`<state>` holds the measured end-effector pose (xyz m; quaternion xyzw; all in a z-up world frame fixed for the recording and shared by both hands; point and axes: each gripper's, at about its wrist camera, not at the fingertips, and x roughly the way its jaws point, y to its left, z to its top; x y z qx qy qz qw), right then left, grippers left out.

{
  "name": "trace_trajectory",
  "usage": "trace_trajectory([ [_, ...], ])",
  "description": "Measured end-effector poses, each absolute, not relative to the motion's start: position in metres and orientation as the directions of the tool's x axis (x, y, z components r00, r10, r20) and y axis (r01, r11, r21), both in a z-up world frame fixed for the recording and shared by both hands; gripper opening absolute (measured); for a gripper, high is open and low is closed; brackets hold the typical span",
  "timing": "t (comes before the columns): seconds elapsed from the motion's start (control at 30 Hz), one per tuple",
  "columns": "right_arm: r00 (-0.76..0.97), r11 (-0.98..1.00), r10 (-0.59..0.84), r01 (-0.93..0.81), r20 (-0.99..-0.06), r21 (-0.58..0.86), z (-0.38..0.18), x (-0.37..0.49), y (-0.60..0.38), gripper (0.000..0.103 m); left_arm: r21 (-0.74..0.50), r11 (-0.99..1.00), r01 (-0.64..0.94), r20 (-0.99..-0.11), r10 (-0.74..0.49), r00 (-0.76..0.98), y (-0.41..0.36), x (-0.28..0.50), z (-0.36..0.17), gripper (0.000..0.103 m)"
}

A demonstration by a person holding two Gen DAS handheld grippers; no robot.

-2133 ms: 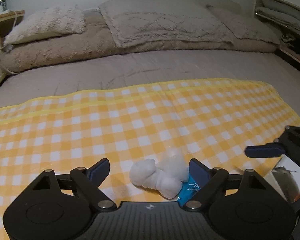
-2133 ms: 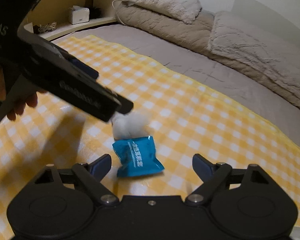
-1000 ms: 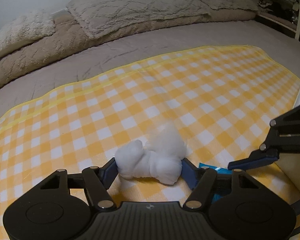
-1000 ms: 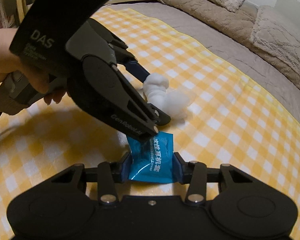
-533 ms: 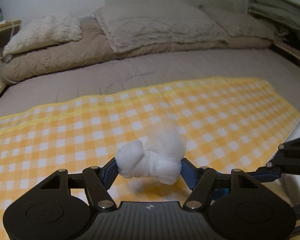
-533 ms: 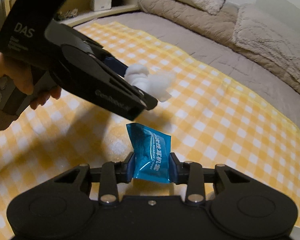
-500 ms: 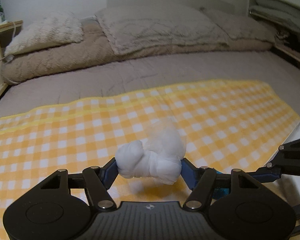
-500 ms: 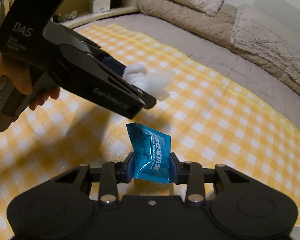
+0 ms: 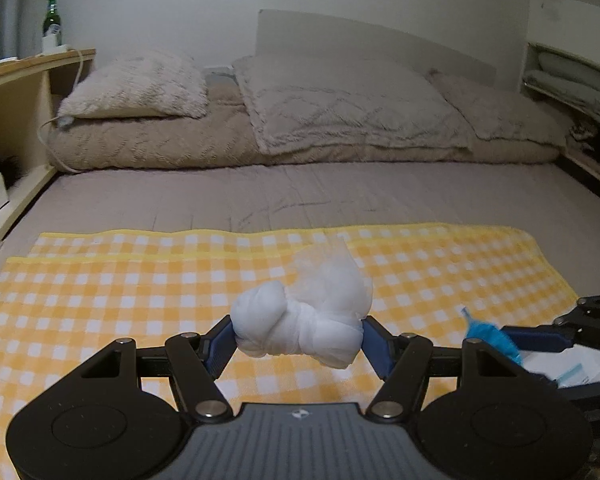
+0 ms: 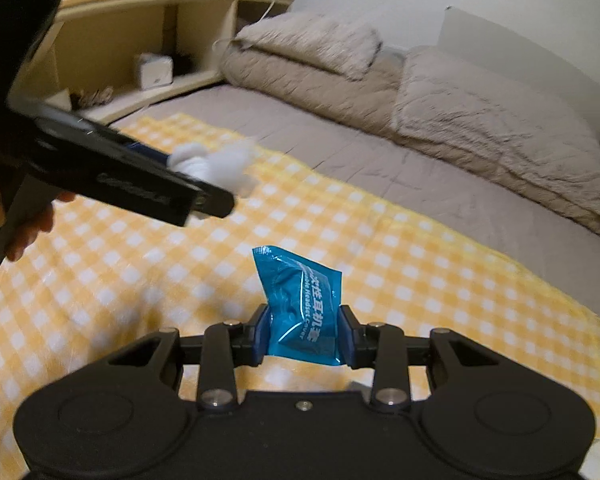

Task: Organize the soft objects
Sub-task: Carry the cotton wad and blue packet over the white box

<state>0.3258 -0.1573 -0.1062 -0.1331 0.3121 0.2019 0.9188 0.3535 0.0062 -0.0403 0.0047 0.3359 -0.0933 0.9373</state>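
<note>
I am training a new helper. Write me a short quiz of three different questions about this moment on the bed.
1. True or false: the left gripper is shut on the white bundle.
2. Multiple choice: what does the right gripper hold? A) a green bottle B) a blue packet C) a pillow
3. Fill in: both items are held above the yellow checked ____.

Key:
1. True. Its fingers press the bundle from both sides.
2. B. The blue packet stands upright between the fingers.
3. Cloth. The yellow checked cloth lies spread on the bed.
</note>
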Motion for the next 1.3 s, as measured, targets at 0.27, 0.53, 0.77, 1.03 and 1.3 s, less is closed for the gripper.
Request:
trace_trajectory([
  [0.27, 0.781, 0.916, 0.27, -0.388, -0.563, -0.099, -0.078, 0.31, -0.192, 0.036, -0.087, 0.984, 0.152, -0.594, -0.174, 0.785, 0.002, 0.34, -0.013, 0.067],
  [0.53, 0.831, 0.959, 0.208, -0.277, -0.516, -0.06, -0.06, 0.297, -0.246, 0.037, -0.133, 0.973, 0.191, -0.573, -0.232, 0.786, -0.032, 0.33, 0.0, 0.067],
  [0.77, 0.856, 0.982, 0.139, -0.185, -0.498, -0.043, -0.054, 0.285, -0.29, 0.037, -0.173, 0.952, 0.251, -0.572, -0.305, 0.762, -0.074, 0.327, 0.0, 0.067],
  [1.03, 0.85, 0.996, 0.041, -0.079, -0.525, -0.05, -0.06, 0.277, -0.336, 0.037, -0.206, 0.912, 0.356, -0.625, -0.402, 0.669, -0.135, 0.324, -0.021, 0.067],
  [1.3, 0.824, 0.999, -0.026, 0.003, -0.566, -0.041, -0.075, 0.272, -0.376, 0.037, -0.204, 0.868, 0.452, -0.679, -0.458, 0.574, -0.189, 0.316, -0.048, 0.067],
])
